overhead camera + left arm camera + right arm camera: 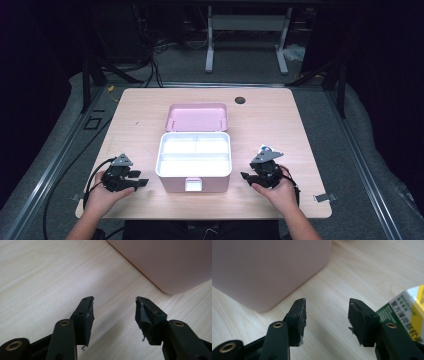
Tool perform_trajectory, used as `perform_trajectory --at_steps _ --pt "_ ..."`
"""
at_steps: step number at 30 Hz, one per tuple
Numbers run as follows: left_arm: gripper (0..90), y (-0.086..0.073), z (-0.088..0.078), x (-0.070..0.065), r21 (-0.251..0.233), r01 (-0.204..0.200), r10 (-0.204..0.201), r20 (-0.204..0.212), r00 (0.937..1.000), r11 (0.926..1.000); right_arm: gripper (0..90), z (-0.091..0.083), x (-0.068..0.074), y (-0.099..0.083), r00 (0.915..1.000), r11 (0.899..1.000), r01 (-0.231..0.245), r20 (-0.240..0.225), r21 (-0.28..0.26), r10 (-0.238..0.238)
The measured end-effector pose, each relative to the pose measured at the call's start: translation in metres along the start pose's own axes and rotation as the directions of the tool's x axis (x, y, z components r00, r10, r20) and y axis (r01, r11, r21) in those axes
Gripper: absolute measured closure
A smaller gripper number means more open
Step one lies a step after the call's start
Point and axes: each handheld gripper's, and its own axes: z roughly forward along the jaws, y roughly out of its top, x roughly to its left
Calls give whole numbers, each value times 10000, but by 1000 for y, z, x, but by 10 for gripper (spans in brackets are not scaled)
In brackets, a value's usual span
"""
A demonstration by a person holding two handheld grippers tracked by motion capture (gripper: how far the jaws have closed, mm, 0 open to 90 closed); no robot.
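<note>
A pink box (194, 160) with a white divided inside stands open in the middle of the table, its lid (197, 117) tipped back. My left gripper (142, 183) rests on the table left of the box, open and holding nothing; in the left gripper view (114, 308) the box's pink wall (170, 262) is just ahead to the right. My right gripper (245, 176) rests right of the box, also open, and in the right gripper view (327, 310) the pink wall (267, 267) is ahead left. A small green, yellow and white carton (409, 311) lies beside its right jaw.
The wooden table (145, 115) has a round black cable hole (240, 100) at the back. The small carton (265, 149) peeks out just behind the right gripper. Cables trail off the table's left edge. A white frame stands on the floor beyond.
</note>
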Motion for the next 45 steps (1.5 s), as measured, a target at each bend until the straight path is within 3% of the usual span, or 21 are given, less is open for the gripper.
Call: perform_trajectory --at_steps 5,8,12,16,19,24,30,38,45 --pt "482 2 0 -3 193 -77 75 86 9999 9998 500 -2 0 -1 9999 9998 -97 -129 147 99" --pt "500 8 -8 -2 -58 179 -175 511 9985 9998 506 -2 -1 1 9991 9995 -201 -360 228 209" --pt "505 12 -13 0 -193 304 -293 543 9981 9994 506 -5 0 4 9992 9996 7 -392 298 5" --pt "505 16 -17 2 -179 766 -750 771 9942 9969 493 -8 -2 9 9984 9991 -85 -549 409 108" --pt "498 20 -20 1 -187 777 -757 899 9931 9968 490 -11 -3 14 9982 9991 -150 -578 402 174" --pt "489 33 -27 0 -94 463 -455 726 9963 9989 490 -23 -5 32 9961 9986 -405 -774 353 431" --pt "501 45 -33 -3 138 229 -237 610 9979 9996 490 -30 -2 47 9959 9976 -289 -836 636 342" --pt "521 68 -48 -9 8 2 -2 895 9960 10000 491 -40 0 66 9963 9977 -152 -836 664 208" --pt "523 80 -51 -11 -26 -131 133 876 9961 9999 491 -47 1 80 9967 9985 -43 -806 555 88"
